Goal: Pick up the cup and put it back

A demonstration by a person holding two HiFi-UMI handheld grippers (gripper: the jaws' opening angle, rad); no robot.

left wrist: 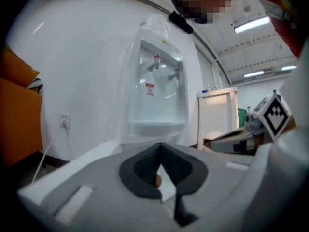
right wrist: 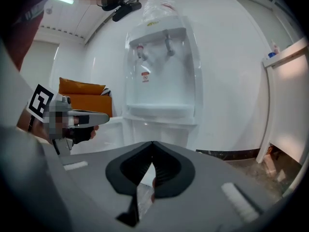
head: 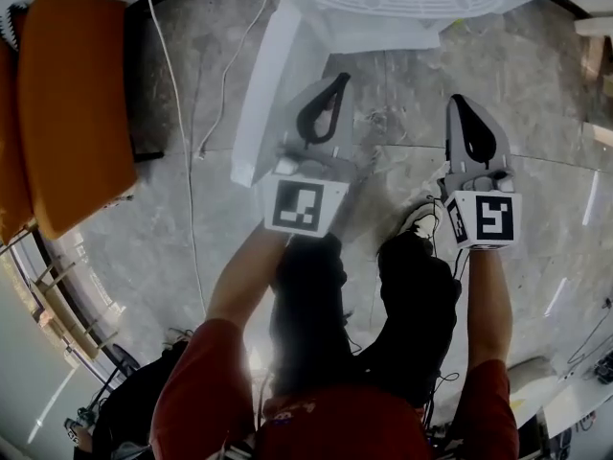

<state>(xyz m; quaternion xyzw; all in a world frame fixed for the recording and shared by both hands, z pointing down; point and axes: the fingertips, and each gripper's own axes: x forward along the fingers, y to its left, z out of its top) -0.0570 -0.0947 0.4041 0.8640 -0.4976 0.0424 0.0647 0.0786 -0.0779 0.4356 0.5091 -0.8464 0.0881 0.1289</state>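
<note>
Cup does not show in any view, so I cannot tell how it looks or where it is. The left gripper [head: 337, 84] has its jaws closed together, tips touching, and it holds nothing. The right gripper [head: 460, 103] is closed the same way and also holds nothing. Both point toward a white water dispenser [left wrist: 157, 91] with its drip tray [left wrist: 157, 125]. An orange seat [head: 72, 94] stands at the left.

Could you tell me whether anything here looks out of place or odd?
Nothing looks spilled or damaged. Oddly, no cup shows on the water dispenser or its tray, and the left gripper and right gripper are both shut on nothing.
</note>
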